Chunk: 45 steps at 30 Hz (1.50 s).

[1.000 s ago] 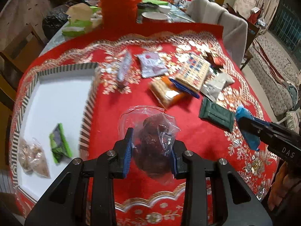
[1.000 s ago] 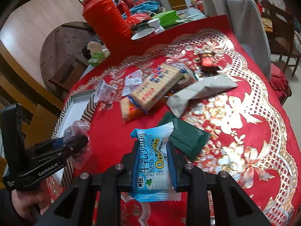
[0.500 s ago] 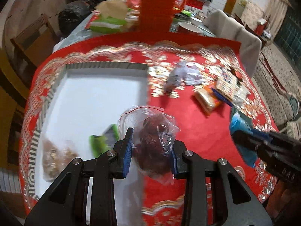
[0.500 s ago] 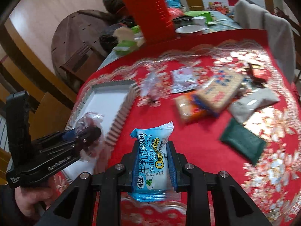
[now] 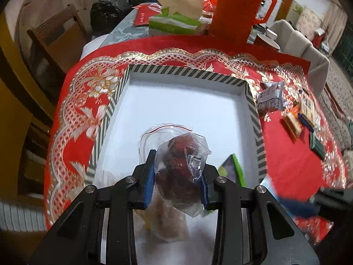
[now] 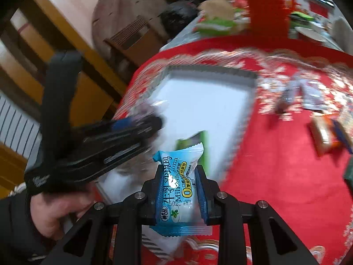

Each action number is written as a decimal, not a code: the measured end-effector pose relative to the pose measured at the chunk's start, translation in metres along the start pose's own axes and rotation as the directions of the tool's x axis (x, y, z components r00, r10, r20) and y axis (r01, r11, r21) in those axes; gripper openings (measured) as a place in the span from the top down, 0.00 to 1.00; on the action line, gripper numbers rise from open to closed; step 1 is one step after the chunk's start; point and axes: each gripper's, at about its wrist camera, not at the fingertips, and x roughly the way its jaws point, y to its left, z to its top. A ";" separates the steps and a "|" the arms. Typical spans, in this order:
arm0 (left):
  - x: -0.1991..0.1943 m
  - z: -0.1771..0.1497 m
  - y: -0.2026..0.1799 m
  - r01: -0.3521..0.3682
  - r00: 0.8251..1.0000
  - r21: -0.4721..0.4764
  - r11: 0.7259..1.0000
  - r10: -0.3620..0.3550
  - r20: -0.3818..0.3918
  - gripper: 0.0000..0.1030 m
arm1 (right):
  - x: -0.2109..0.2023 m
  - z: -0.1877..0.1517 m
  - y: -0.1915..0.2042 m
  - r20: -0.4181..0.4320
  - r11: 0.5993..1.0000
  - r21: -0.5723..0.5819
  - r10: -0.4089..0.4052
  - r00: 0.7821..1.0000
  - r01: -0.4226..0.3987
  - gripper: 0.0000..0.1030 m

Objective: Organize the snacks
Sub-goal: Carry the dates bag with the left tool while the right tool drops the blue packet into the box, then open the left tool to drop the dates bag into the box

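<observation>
Red tablecloth (image 5: 286,165): both grippers have swung over the striped tray (image 5: 187,72), left gripper (image 5: 177,177) pinching the bag of dark red snacks (image 5: 178,170), right gripper (image 6: 181,190) clamping the blue milk snack packet (image 6: 179,190), likely near release.

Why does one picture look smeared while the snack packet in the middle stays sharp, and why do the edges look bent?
Right wrist view: the tablecloth and tray smear with motion blur, while the blue packet stays crisp. Left wrist view: mostly sharp, blurred only low on the right. Both views: fisheye bending, dark corners.

Tray's (image 5: 251,101) far half bare
</observation>
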 end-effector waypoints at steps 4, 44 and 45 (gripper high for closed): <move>0.012 0.002 0.003 0.013 1.000 0.023 1.000 -0.012 -0.020 0.69 | 0.022 -0.003 0.010 -0.053 1.000 -0.010 0.006 0.999 -0.006 0.75; 0.001 0.001 -0.092 0.005 1.000 0.005 1.000 -0.005 0.013 0.37 | -0.062 -0.038 -0.109 0.084 0.979 0.202 -0.013 0.996 -0.004 0.58; 0.001 0.001 -0.101 0.013 1.000 0.018 1.000 -0.013 0.013 0.37 | -0.069 -0.042 -0.121 0.093 0.977 0.211 -0.034 0.995 0.014 0.58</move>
